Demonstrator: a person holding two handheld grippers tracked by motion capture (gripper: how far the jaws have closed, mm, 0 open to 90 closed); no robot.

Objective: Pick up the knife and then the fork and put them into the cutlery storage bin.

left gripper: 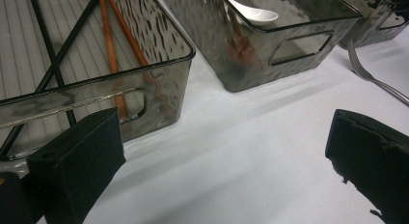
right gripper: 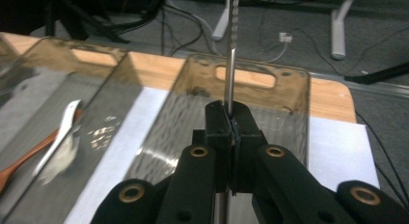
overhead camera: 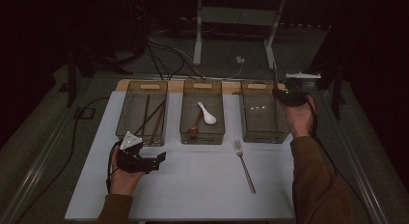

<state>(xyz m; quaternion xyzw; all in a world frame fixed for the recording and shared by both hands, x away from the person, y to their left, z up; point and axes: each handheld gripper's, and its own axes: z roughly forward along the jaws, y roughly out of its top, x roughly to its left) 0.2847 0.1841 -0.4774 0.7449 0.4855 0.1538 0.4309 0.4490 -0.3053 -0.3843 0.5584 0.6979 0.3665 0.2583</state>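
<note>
My right gripper (overhead camera: 284, 91) hovers over the back right of the table, above the far end of the right bin (overhead camera: 264, 134). In the right gripper view its jaws (right gripper: 230, 119) are shut on a table knife (right gripper: 232, 50), whose serrated blade sticks straight out past the bin's rim (right gripper: 289, 72). The knife (overhead camera: 275, 77) appears as a thin dark line in the high view. My left gripper (overhead camera: 161, 159) rests on the white mat near the left bin's front. It is open (left gripper: 224, 137), with nothing between its pads.
Three smoky clear bins stand in a row. The left bin (overhead camera: 141, 137) holds chopsticks (left gripper: 111, 45). The middle bin (overhead camera: 202, 137) holds a white spoon (overhead camera: 207, 114) and a reddish spoon (overhead camera: 195, 123). A fork (overhead camera: 244, 166) lies on the mat before the right bin.
</note>
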